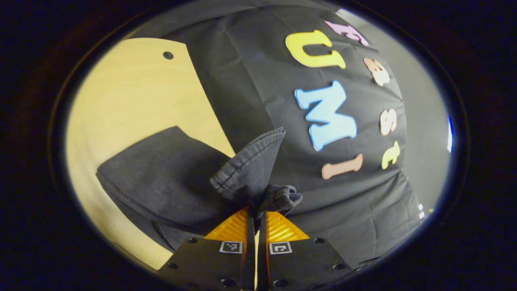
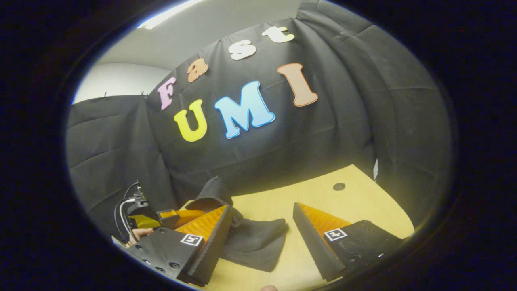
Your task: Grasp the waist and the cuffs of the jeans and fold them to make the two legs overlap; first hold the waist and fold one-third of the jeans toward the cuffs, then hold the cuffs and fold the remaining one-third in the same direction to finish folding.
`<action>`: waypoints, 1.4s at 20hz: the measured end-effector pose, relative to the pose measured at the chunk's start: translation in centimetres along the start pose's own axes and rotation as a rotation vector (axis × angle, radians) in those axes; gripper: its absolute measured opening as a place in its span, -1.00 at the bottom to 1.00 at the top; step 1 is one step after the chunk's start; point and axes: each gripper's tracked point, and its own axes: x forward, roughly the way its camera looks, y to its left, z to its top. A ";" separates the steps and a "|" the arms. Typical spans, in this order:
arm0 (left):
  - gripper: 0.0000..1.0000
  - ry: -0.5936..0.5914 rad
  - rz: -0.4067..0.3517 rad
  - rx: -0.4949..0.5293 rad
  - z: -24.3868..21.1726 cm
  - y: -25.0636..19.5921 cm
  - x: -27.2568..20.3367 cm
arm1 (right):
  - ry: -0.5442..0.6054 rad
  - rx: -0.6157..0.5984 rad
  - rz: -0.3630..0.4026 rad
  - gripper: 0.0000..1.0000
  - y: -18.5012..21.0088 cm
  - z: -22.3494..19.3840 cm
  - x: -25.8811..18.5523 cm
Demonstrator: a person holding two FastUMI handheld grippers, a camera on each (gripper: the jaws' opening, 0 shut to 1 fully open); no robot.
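The left gripper (image 1: 255,216) has its jaws clamped on a bunched hem of the dark jeans (image 1: 169,178), lifted off the wooden table (image 1: 133,101). The right gripper (image 2: 262,230) hangs with jaws wide apart above the jeans, whose near part is cut off.

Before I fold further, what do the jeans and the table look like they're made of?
Jeans: dark, washed-looking denim, matte, judging by the stitched hem and soft creases where the left claw pinches it. Table: pale wood or wood-look laminate, smooth with a slight sheen; faint grain lines show, but the pictures can't settle which.
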 end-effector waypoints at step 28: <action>0.79 -0.242 0.058 1.045 -1.6 -10.9 -13.7 | -0.128 -0.130 -0.139 0.85 0.1 0.3 -4.4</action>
